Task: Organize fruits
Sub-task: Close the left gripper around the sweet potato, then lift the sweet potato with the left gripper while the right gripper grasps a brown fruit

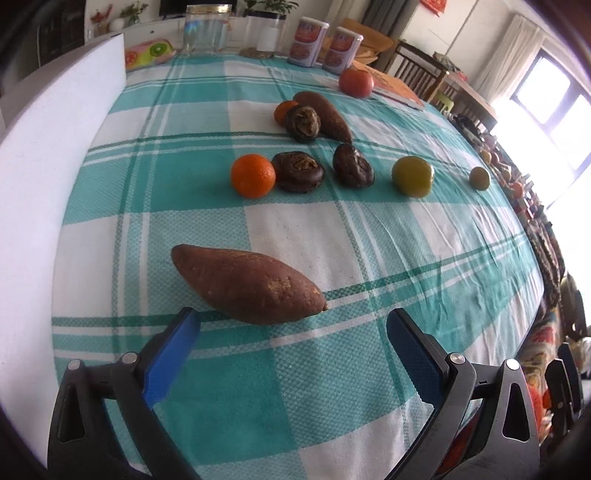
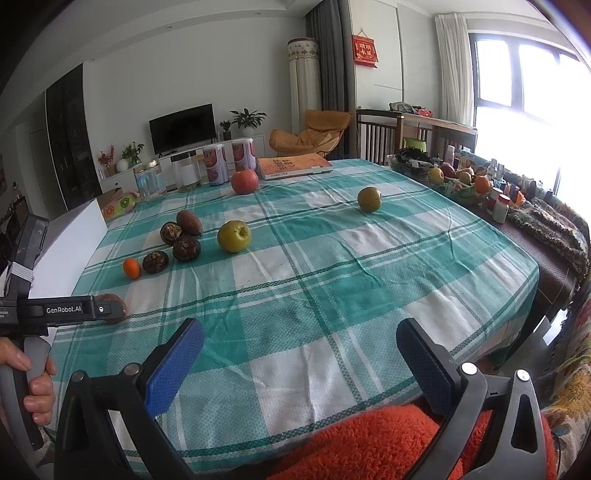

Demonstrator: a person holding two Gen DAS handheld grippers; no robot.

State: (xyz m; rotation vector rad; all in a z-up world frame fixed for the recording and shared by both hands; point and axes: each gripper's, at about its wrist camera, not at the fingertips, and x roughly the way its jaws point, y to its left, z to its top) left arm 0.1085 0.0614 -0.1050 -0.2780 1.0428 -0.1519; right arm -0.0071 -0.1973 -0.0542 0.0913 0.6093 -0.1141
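Note:
A sweet potato (image 1: pixel 245 284) lies on the checked tablecloth just ahead of my open, empty left gripper (image 1: pixel 293 325). Beyond it sit an orange (image 1: pixel 253 175), two dark wrinkled fruits (image 1: pixel 298 171) (image 1: pixel 352 164), a green apple (image 1: pixel 412 180) and a smaller green fruit (image 1: pixel 479 178). Farther back are a second sweet potato (image 1: pixel 325 114), a dark fruit (image 1: pixel 303 123), a small orange (image 1: pixel 284 110) and a red apple (image 1: pixel 356 83). My right gripper (image 2: pixel 299 345) is open and empty over the table's near edge. The right view shows the green apple (image 2: pixel 234 236), the red apple (image 2: pixel 245 181) and the left gripper's body (image 2: pixel 62 312).
A white foam board (image 1: pixel 55 155) stands along the table's left edge. Glass jars (image 1: pixel 207 29), two cans (image 1: pixel 308 42) and an orange book (image 2: pixel 293 165) are at the far end. A fruit basket (image 2: pixel 460 184) and bottles sit right of the table. An orange fleece (image 2: pixel 369 446) lies below.

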